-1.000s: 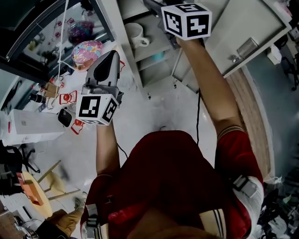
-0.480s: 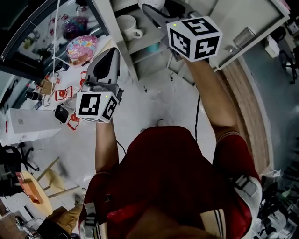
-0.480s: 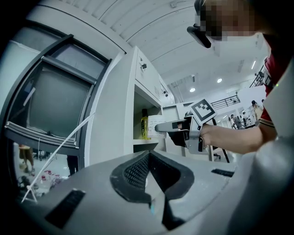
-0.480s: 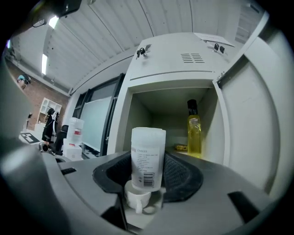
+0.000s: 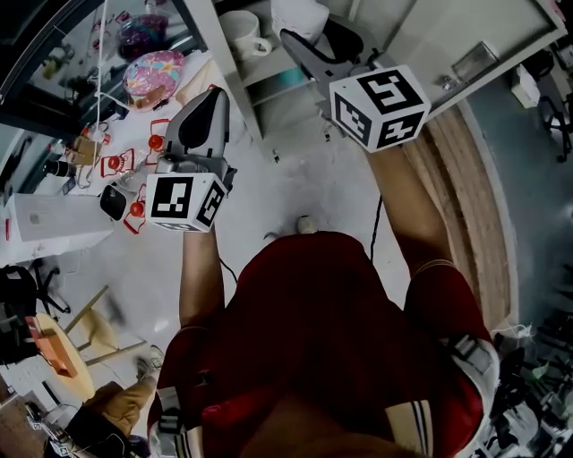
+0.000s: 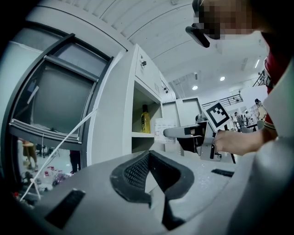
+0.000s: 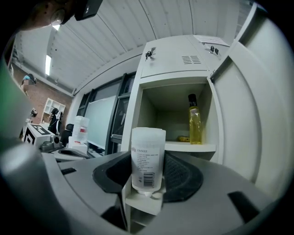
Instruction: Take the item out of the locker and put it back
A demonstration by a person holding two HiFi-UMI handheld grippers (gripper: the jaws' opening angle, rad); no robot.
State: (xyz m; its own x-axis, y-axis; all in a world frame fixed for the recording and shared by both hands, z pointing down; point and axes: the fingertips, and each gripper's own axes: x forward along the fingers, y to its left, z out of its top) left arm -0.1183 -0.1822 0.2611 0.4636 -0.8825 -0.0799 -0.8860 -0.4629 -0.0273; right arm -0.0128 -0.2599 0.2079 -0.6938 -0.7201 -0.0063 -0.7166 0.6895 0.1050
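My right gripper (image 7: 147, 186) is shut on a white plastic bottle (image 7: 147, 158) with a printed label, held cap-down between the pads. Behind it stands the open locker (image 7: 177, 147), with a yellow bottle (image 7: 195, 121) on its upper shelf. From the head view, the right gripper (image 5: 294, 43) points at the locker shelves, the white bottle (image 5: 300, 16) at its tips. My left gripper (image 5: 213, 97) hangs left of the locker, shut on nothing. In the left gripper view its pads (image 6: 138, 172) meet at the tips, and the right gripper (image 6: 183, 132) shows ahead with the bottle (image 6: 161, 130).
A white mug (image 5: 242, 31) sits on a lower locker shelf. The locker door (image 5: 466, 45) stands swung open to the right. A cluttered table on the left holds a pink patterned item (image 5: 154, 72) and a white box (image 5: 49, 224). A wooden stool (image 5: 63, 349) stands lower left.
My right gripper has drawn back out of the locker toward the person and sunk a little, carrying the white bottle. The left gripper has dropped slightly.
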